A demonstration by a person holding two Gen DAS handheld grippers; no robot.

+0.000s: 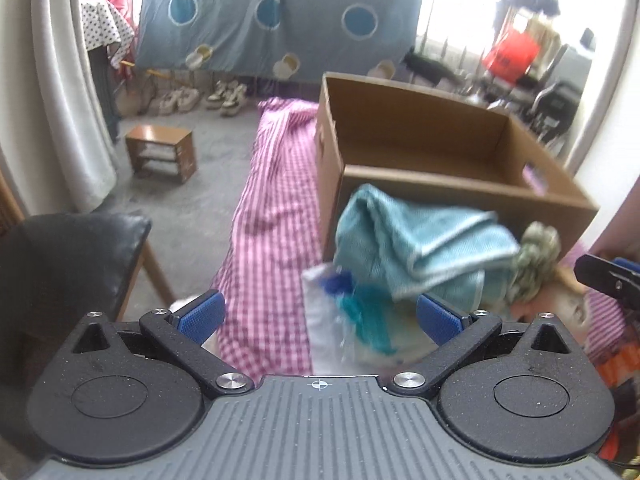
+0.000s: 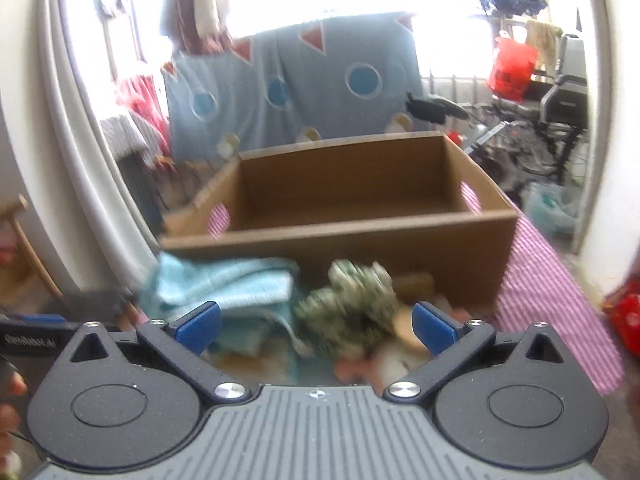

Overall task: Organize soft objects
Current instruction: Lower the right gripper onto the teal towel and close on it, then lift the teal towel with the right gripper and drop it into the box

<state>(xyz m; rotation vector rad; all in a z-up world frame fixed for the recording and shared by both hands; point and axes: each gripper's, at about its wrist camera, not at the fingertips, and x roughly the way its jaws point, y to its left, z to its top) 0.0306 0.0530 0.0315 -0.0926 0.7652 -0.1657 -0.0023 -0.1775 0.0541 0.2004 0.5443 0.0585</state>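
A pile of soft things lies on the pink checked cloth [image 1: 272, 216] in front of an open cardboard box [image 1: 440, 160]. On top is a folded light-blue towel [image 1: 420, 248], with a green knitted piece [image 1: 536, 264] to its right and a white and blue cloth [image 1: 344, 320] below. My left gripper [image 1: 320, 316] stands open just short of the pile, nothing between its blue pads. In the right wrist view the towel [image 2: 224, 284], the green knitted piece [image 2: 352, 300] and the box [image 2: 340, 216] appear blurred. My right gripper [image 2: 316, 324] is open above the pile.
A black padded chair [image 1: 68, 272] stands at the left. A small wooden stool [image 1: 160, 152] and several shoes [image 1: 228, 96] are on the grey floor. A blue patterned sheet [image 1: 280, 16] hangs behind. The right gripper's tip [image 1: 608, 280] shows at the right edge.
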